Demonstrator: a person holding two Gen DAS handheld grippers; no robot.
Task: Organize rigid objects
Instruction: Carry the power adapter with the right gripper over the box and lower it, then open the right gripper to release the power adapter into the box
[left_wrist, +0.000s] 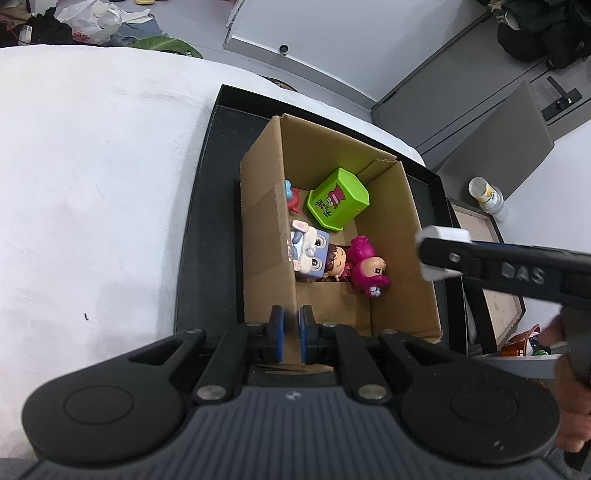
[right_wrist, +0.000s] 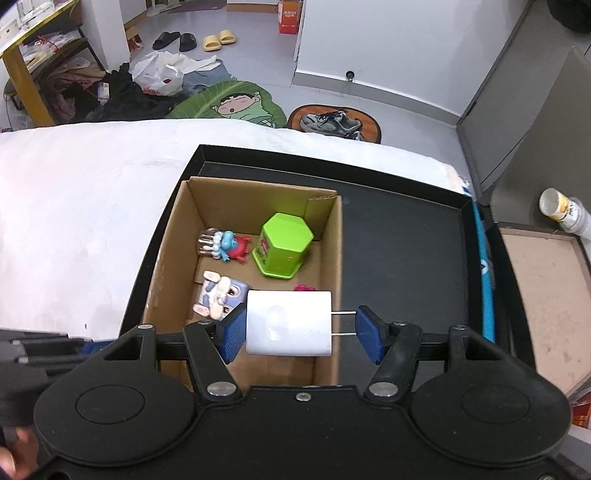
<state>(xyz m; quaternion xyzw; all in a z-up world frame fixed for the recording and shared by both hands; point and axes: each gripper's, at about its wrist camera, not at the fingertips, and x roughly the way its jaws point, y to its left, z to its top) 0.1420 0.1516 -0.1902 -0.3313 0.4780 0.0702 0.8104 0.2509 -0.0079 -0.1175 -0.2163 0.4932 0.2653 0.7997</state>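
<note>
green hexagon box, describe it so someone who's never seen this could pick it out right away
Find the open cardboard box standing in the black tray on the white-covered table. The green hexagon box lies tipped against its far right corner. Everything else inside is a small cartoon figure; this alone is a plain-sided, bright lime container with a red label.

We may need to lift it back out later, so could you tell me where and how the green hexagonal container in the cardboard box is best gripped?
Grip the green hexagonal container across two opposite flat side walls, coming from above. It stands tilted with its flared rim low, leaning toward the cardboard box back wall, so match the claw to that tilt. The figurines leave little room on one side.
</note>
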